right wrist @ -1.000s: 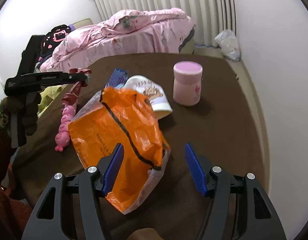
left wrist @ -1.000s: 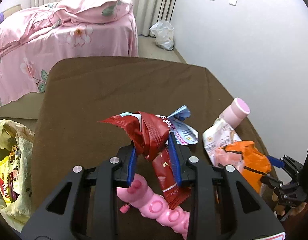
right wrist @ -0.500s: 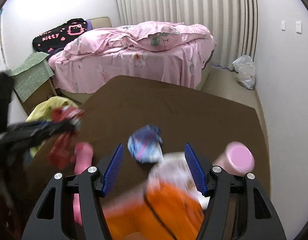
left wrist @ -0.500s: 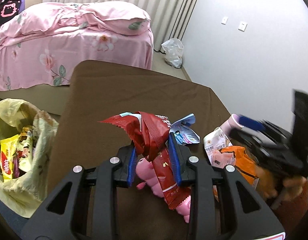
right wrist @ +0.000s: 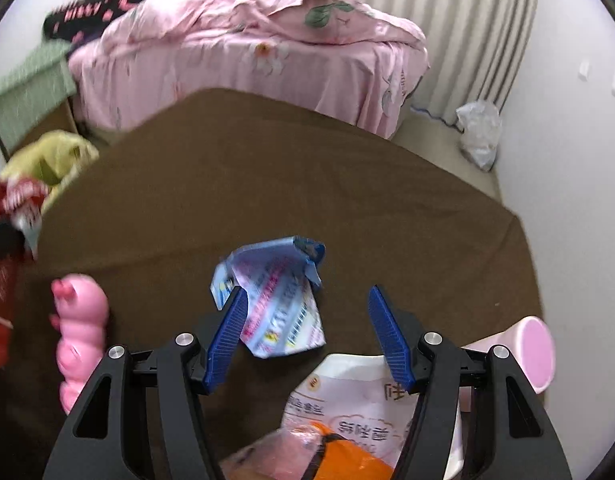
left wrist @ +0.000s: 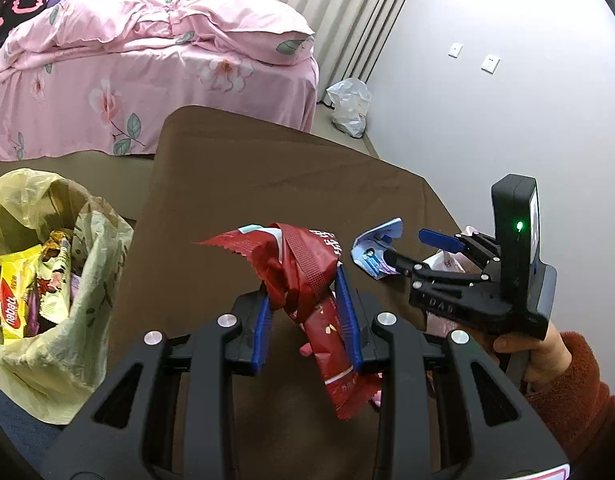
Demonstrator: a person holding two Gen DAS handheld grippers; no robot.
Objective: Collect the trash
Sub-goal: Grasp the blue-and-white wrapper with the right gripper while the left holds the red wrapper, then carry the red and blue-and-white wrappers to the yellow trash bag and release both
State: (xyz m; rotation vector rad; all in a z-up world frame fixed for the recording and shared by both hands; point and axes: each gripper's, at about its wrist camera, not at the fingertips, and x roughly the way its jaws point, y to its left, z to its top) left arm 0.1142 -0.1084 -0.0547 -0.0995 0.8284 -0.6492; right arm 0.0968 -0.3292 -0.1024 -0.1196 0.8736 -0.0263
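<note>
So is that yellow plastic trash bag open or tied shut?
Open: the yellow plastic trash bag gapes at its mouth, with snack wrappers visible inside.

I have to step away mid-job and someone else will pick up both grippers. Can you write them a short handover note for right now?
Left hand-held gripper: shut on a crumpled red snack wrapper, held above the brown tabletop.
Right hand-held gripper: open, nothing held, poised over the blue and white wrapper.
Yellow trash bag sits off the table's left edge, already holding several wrappers.
Left to do: drop the red wrapper in the bag, then collect the blue and white wrapper, the white pouch and the orange bag.
The pink toy and pink jar probably stay.
</note>
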